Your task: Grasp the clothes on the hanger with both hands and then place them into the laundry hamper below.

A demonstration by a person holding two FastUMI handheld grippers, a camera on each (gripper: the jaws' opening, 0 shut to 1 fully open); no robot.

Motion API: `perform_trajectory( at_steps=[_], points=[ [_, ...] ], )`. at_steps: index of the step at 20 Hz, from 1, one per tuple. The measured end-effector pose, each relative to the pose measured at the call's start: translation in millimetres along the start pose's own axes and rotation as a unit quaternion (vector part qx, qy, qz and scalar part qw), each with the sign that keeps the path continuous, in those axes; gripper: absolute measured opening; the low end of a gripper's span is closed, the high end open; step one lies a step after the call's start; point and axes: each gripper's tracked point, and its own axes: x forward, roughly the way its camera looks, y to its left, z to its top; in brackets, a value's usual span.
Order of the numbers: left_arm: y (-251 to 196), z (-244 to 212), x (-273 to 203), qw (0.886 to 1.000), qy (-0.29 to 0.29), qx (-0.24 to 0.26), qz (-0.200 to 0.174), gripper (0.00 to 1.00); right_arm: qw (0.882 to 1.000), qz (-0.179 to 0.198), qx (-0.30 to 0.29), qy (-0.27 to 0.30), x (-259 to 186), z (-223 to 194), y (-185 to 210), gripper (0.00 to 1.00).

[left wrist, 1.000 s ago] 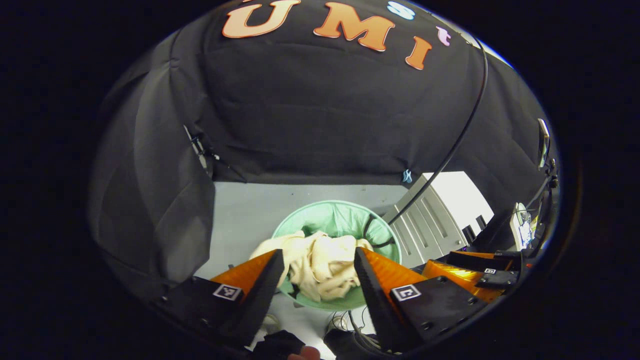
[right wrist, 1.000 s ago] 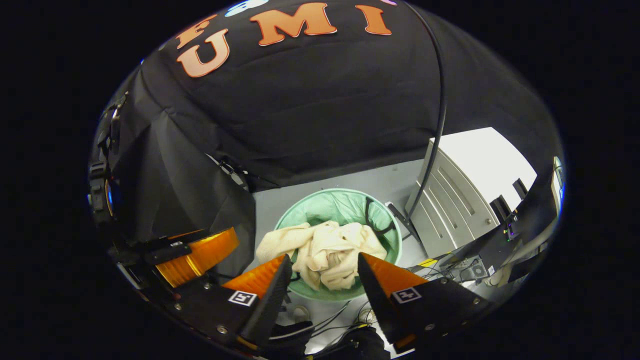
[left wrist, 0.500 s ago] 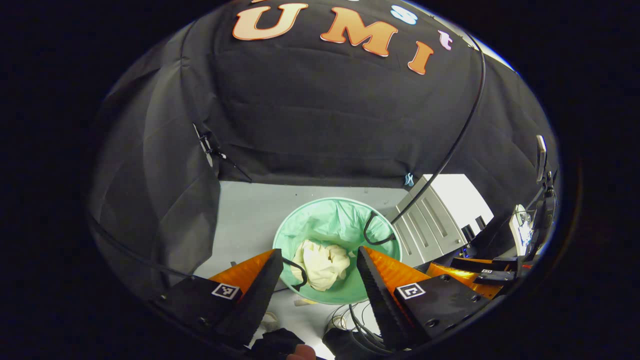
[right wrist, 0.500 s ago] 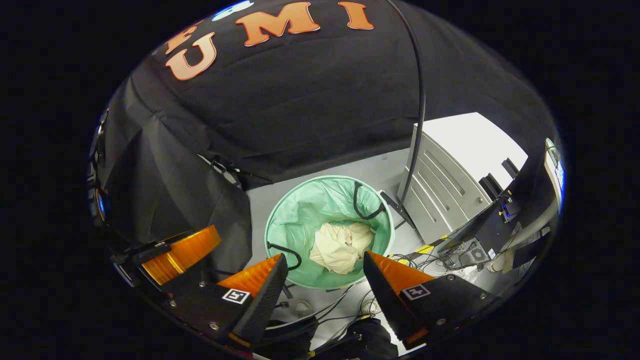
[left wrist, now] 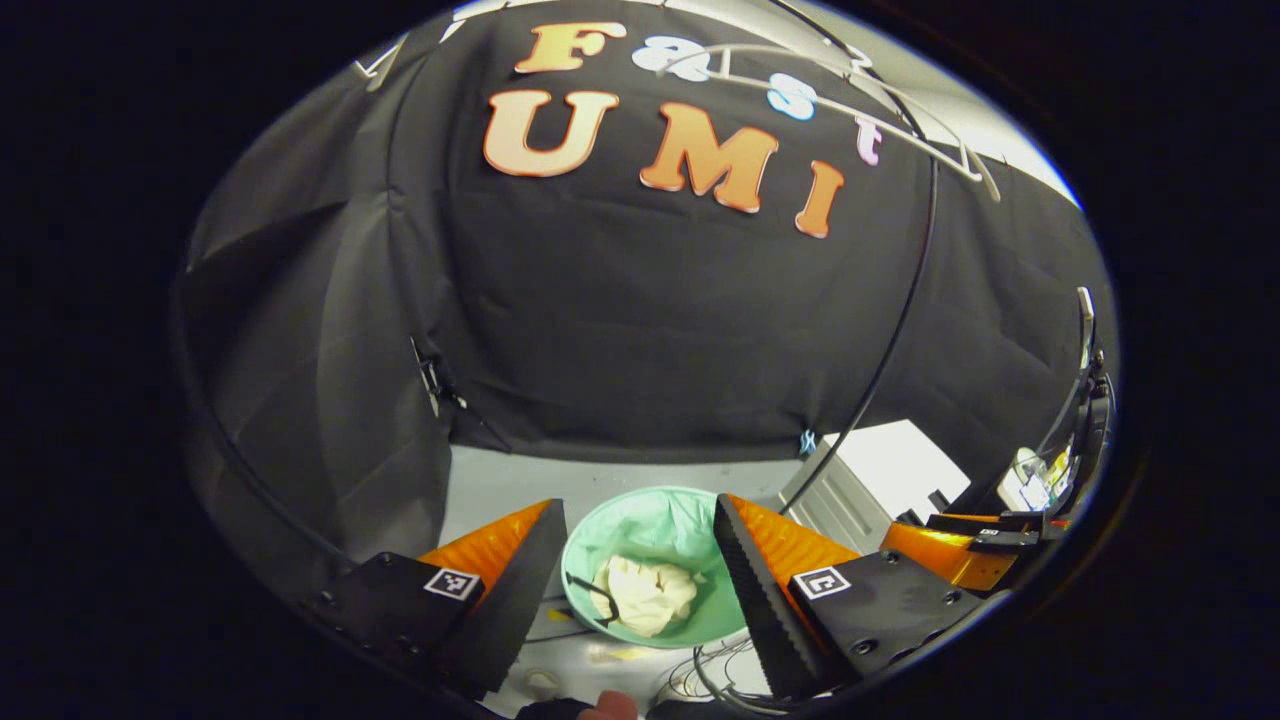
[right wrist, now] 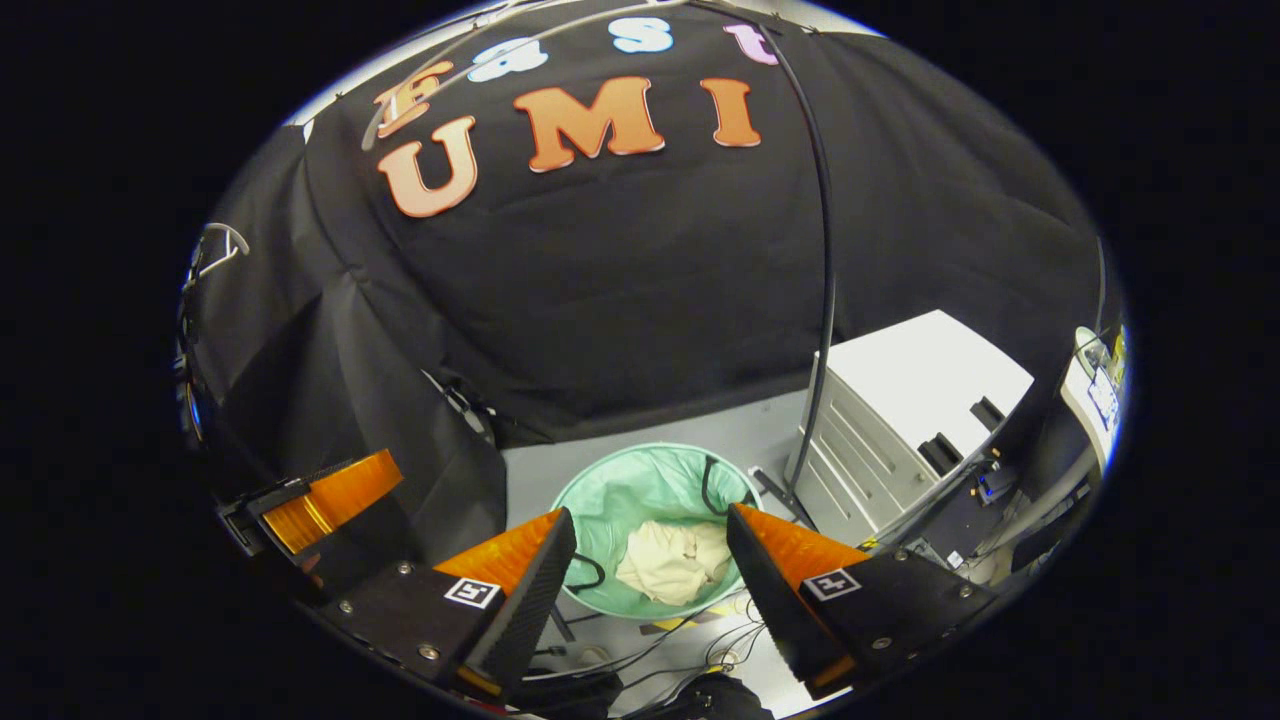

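Lying crumpled low-centre inside the green hamper [left wrist: 640, 540], the cream garment [left wrist: 645, 595] has dropped; left gripper [left wrist: 635, 580] and right gripper [right wrist: 650, 590] spread wide, empty, lifted away—placement looks complete.

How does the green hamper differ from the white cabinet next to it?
The hamper is round and mint green; the cabinet is boxy and white. The hamper is open-topped with soft lining and holds the crumpled cream clothes; the cabinet has a flat closed top and grooved front panels. The hamper has black loop handles; the cabinet shows dark slots on its top. Both stand on the grey floor, by the black cloth wall.
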Motion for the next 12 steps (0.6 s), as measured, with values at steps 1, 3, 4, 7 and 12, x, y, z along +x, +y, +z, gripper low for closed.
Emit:
perform_trajectory(
  at_steps=[1,3,4,7,12],
  points=[
    [1,15,-7,1.000,-0.018,-0.001,0.002,0.95,1.000,0.002,0.001,-0.012,-7,14,1,0.95],
    [2,45,-23,0.998,-0.060,-0.002,0.005,1.00,0.999,0.001,-0.006,-0.045,-26,45,3,0.95],
    [3,60,-33,0.997,-0.082,-0.002,0.007,0.98,0.998,-0.001,-0.012,-0.065,-36,61,3,0.94],
    [6,102,-53,0.991,-0.130,-0.005,0.012,0.99,0.992,-0.008,-0.021,-0.121,-73,105,3,0.94],
    [2,155,-82,0.981,-0.190,-0.022,0.004,0.97,0.980,-0.015,-0.014,-0.198,-125,161,-8,0.94]
  ],
)
